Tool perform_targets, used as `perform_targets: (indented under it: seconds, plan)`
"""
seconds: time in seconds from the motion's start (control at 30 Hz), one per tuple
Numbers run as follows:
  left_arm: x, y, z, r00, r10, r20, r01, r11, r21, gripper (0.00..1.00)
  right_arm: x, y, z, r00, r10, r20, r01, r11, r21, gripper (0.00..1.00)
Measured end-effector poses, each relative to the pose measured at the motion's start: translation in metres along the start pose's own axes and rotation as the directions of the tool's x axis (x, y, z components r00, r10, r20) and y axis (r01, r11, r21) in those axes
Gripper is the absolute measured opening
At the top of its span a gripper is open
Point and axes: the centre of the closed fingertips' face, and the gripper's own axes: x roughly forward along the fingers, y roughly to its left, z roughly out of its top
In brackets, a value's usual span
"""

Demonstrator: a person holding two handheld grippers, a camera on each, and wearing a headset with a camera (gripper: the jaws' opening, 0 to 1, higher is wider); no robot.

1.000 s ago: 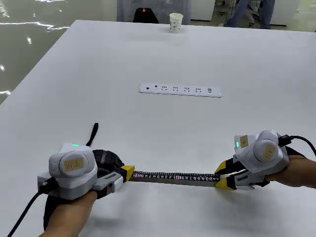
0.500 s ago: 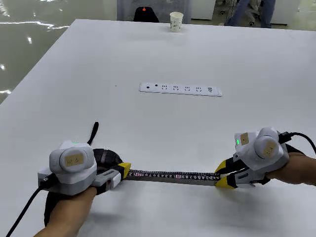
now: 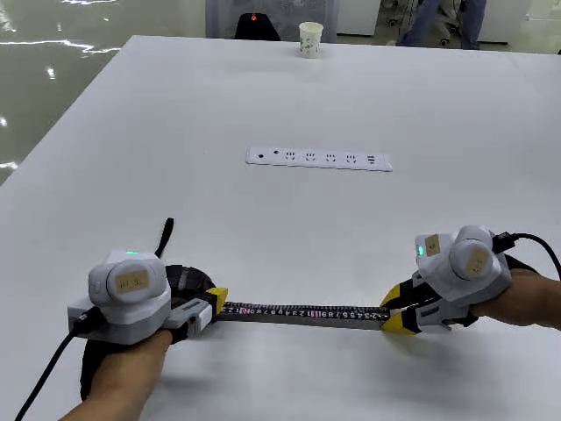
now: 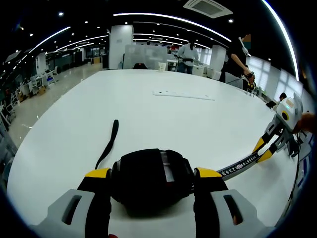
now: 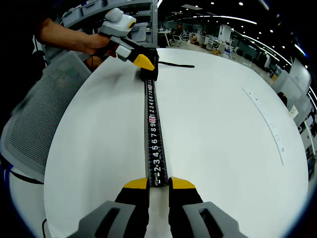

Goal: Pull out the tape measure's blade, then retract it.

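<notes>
The black tape measure case (image 4: 152, 178) sits on the white table (image 3: 289, 96), clamped between the yellow-tipped jaws of my left gripper (image 3: 203, 307), which is shut on it. Its black wrist strap (image 4: 108, 143) trails out behind it. The dark numbered blade (image 3: 302, 312) stretches flat across the table to my right gripper (image 3: 396, 310), which is shut on the blade's end (image 5: 157, 182). In the right gripper view the blade (image 5: 151, 126) runs straight away to the case (image 5: 151, 73) and the left gripper (image 5: 144, 60).
A white power strip (image 3: 317, 159) lies mid-table beyond the blade. A paper cup (image 3: 310, 39) stands at the far edge. A grey mesh chair (image 5: 39, 111) is beside the table. People stand in the background. Each gripper trails a black cable (image 3: 533, 245).
The blade is slightly longer now: the left gripper with the case has edged left, away from the right gripper. The right gripper has hardly moved.
</notes>
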Motion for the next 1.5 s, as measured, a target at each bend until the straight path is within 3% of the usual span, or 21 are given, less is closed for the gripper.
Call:
perform_targets:
  seconds: [0.87, 1.5]
  plan:
    - [-0.0004, 0.0002, -0.0021, 0.9995, 0.019, -0.026, -0.019, 1.000, 0.017, 0.60, -0.0009, 0.0001, -0.0002, 1.0000, -0.002, -0.008, 0.002, 1.000, -0.002, 0.10]
    - [-0.0026, 0.0018, -0.0035, 0.9987, 0.006, -0.050, -0.004, 0.999, 0.041, 0.57, -0.0017, 0.0010, -0.0008, 0.9999, 0.001, -0.013, -0.001, 1.000, -0.008, 0.10]
